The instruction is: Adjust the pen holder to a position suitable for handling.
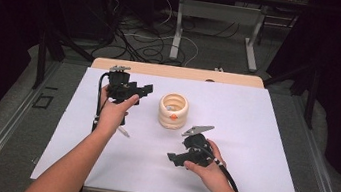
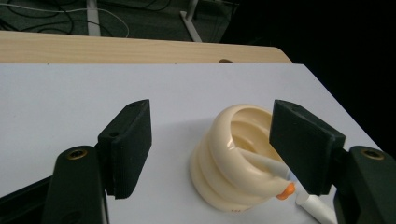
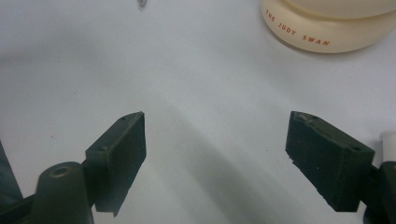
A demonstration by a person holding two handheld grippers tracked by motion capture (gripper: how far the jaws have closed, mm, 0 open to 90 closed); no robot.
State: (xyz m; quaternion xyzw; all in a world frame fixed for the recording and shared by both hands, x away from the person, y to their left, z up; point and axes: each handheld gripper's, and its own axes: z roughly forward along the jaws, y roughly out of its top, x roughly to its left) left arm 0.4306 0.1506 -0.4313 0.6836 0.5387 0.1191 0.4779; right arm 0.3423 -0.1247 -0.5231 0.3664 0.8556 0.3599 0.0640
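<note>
White sheet (image 1: 253, 138): covering the bench, carrying everything.
Right claw (image 3: 215, 158): nearest, gaping wide, gripping nothing, hovering low over the sheet.
Left claw (image 2: 210, 144): also spread wide and empty, aiming at the holder.
Cream ringed holder (image 1: 173, 110): standing upright mid-sheet, pens (image 2: 261, 163) leaning inside.
Progress: barely starting; nothing being grasped yet.

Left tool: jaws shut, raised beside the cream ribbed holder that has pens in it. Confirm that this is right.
Not quite. The left tool has its jaws wide open, not shut, as the left gripper view shows. The rest holds: it is raised beside the cream ribbed holder, which has pens in it.
</note>
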